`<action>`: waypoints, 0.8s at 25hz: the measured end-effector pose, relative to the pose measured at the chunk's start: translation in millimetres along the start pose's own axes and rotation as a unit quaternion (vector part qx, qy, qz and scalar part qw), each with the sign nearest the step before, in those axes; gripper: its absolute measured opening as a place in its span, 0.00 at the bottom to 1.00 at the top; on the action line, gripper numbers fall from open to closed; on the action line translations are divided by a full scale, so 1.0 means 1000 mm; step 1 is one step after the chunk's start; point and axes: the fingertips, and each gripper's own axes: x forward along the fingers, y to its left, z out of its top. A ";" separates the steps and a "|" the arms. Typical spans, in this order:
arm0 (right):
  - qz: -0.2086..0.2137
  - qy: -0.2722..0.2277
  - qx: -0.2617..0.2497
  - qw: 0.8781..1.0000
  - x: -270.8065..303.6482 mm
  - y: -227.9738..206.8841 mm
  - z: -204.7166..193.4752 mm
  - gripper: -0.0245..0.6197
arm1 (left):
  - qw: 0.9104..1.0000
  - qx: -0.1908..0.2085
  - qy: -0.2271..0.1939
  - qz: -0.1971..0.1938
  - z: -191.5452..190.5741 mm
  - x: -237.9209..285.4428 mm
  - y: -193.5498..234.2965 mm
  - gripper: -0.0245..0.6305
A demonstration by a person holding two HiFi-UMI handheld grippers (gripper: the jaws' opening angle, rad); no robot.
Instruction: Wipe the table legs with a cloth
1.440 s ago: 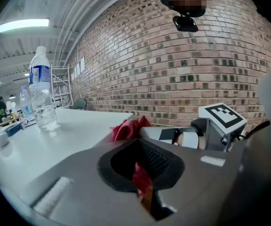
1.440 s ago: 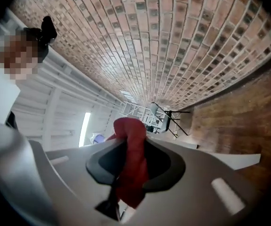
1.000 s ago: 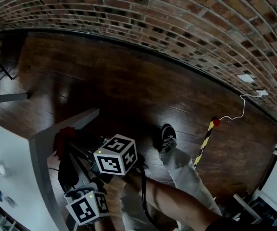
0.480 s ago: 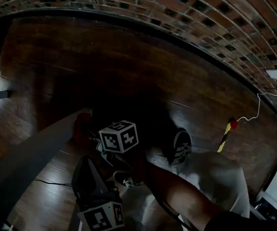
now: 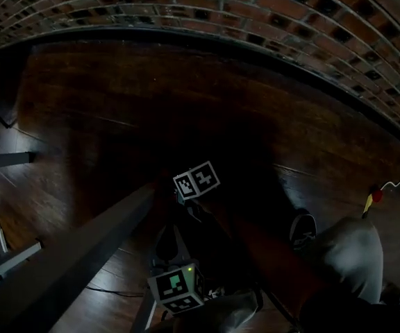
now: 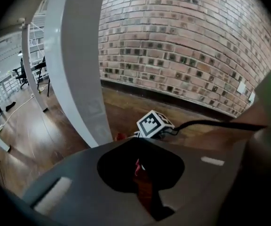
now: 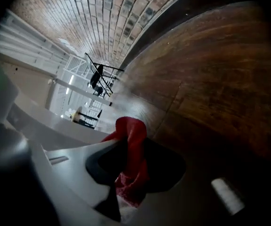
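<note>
The red cloth (image 7: 134, 128) is bunched between the jaws of my right gripper (image 7: 128, 147), which is shut on it; pale table metal lies just to its left. In the dark head view only this gripper's marker cube (image 5: 196, 180) shows, at the end of the grey table edge (image 5: 96, 245); the cloth is hidden there. My left gripper (image 6: 139, 142) has its jaws together with nothing held, and its cube (image 5: 176, 288) hangs lower, near the person's leg. A white table leg (image 6: 76, 65) rises just ahead of it, with the right gripper's cube (image 6: 154, 124) beside the leg's foot.
Dark wooden floor runs to a brick wall (image 5: 255, 12). The person's shoe (image 5: 302, 229) is at the right, a striped post with a red tip (image 5: 373, 198) beyond it. More white legs (image 6: 32, 69) stand at the left, and a chair (image 7: 98, 76) far off.
The head view has swung and darkened. The right gripper's cube has moved up and right along the table edge, and the red cloth no longer shows in that view. The left cube shifted right.
</note>
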 end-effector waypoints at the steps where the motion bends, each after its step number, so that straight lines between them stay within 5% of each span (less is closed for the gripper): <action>1: -0.001 0.008 -0.017 1.000 0.005 -0.005 0.004 0.17 | 1.000 0.001 0.013 0.003 -0.011 0.009 0.002 0.03; 5: 0.055 0.054 -0.104 0.992 0.020 0.025 0.022 0.17 | 0.999 0.001 0.049 0.022 -0.038 0.028 0.018 0.03; 9: 0.156 0.068 -0.159 0.973 -0.004 0.111 0.051 0.17 | 1.000 0.017 -0.021 0.012 0.013 0.002 0.014 0.03; 14: 0.215 0.037 -0.175 0.960 -0.092 0.245 0.093 0.17 | 0.993 0.058 -0.102 0.003 0.103 -0.108 -0.003 0.03; 20: 0.248 -0.017 -0.194 0.949 -0.227 0.420 0.150 0.17 | 0.989 0.074 -0.127 0.023 0.193 -0.252 -0.020 0.03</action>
